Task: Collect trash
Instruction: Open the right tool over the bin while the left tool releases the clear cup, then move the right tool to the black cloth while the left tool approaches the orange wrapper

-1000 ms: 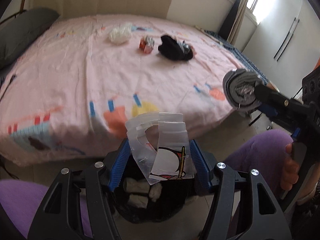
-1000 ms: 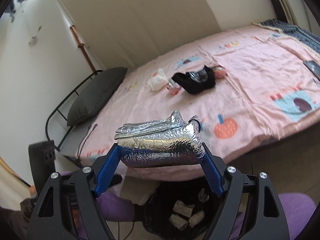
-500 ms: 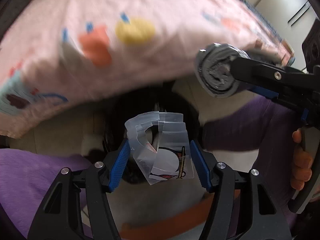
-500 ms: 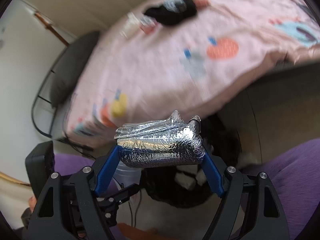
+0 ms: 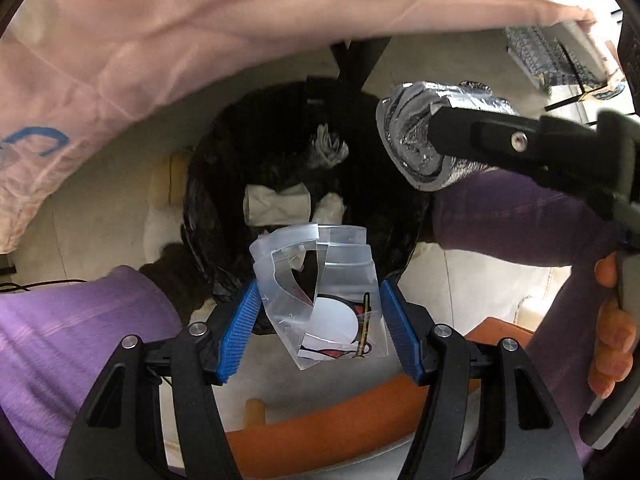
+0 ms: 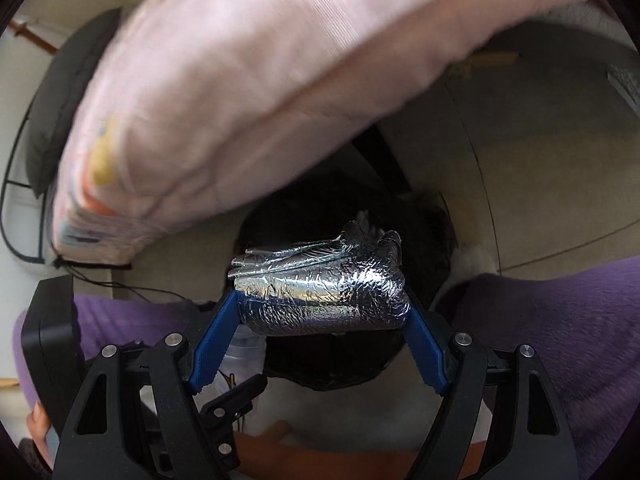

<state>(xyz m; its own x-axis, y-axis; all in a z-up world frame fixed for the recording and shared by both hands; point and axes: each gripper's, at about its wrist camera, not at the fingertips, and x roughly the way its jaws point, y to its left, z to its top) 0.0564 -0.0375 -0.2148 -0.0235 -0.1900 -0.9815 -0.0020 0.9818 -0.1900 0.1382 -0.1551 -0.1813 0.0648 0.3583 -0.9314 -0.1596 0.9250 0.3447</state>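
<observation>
Hanging over the black-lined bin [image 5: 280,168] at frame centre, the left gripper [image 5: 320,320] clamps a clear plastic wrapper [image 5: 340,280]; the right gripper [image 6: 320,320], upper right, grips a foil bundle [image 6: 320,292] crosswise, above the bin's rim.

Silver foil wad [image 6: 320,296], black bin bag [image 5: 240,152]

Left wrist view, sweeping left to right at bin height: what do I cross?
Pink bedsheet → black bin bag → crumpled white tissues → foil-wrapped bundle → right hand-held gripper
</observation>
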